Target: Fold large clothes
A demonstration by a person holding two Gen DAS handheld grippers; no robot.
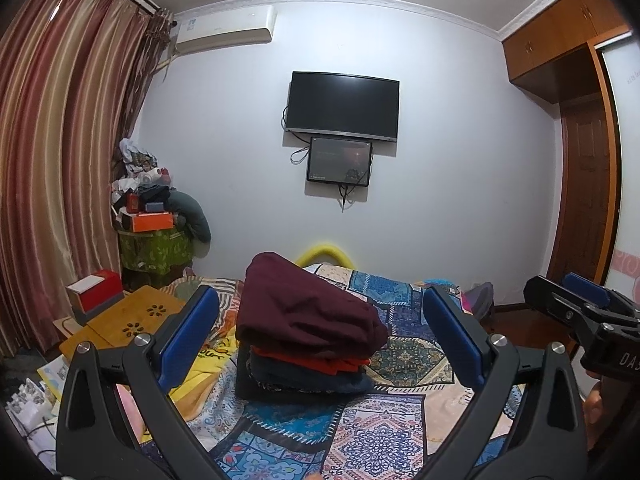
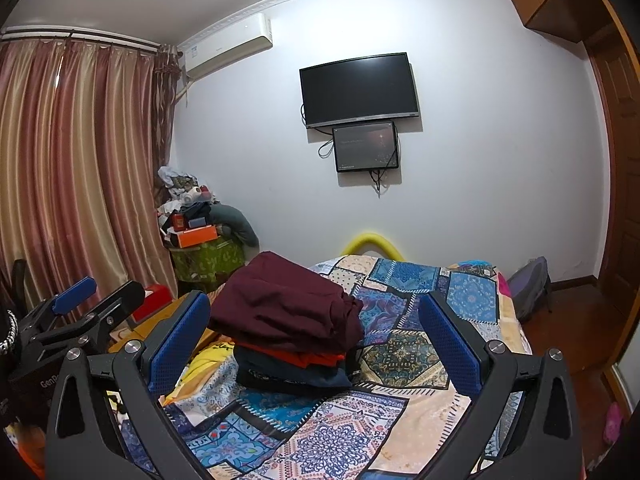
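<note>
1 stack of folded clothes [image 1: 306,340] sits on the patchwork bedspread [image 1: 384,432], toward the bed's left side. About 4 layers can be counted: 1 maroon garment [image 2: 280,308] on top, bulky and tilted, 1 orange-red layer [image 2: 308,356] under it, then 2 dark blue or black layers whose edges merge, so the exact count is hard to make out. 2 screens hang on the far wall: 1 television [image 1: 343,106] and 1 smaller monitor [image 1: 339,162] just below it. 1 air conditioner [image 2: 228,50] is mounted near the curtains [image 1: 60,152].

The heap of boxes and cloth [image 1: 152,200] in the corner is too jumbled to sort. A yellow curved piece [image 2: 374,245] shows only partly behind the bed's far end.

The left gripper [image 1: 320,340] has its 2 blue-padded fingers [image 1: 188,336] spread wide, gripping nothing, with the stack seen between them but farther off. The right gripper [image 2: 316,344] is likewise wide apart and empty, touching no cloth. Each gripper appears at the edge of the other's view.
</note>
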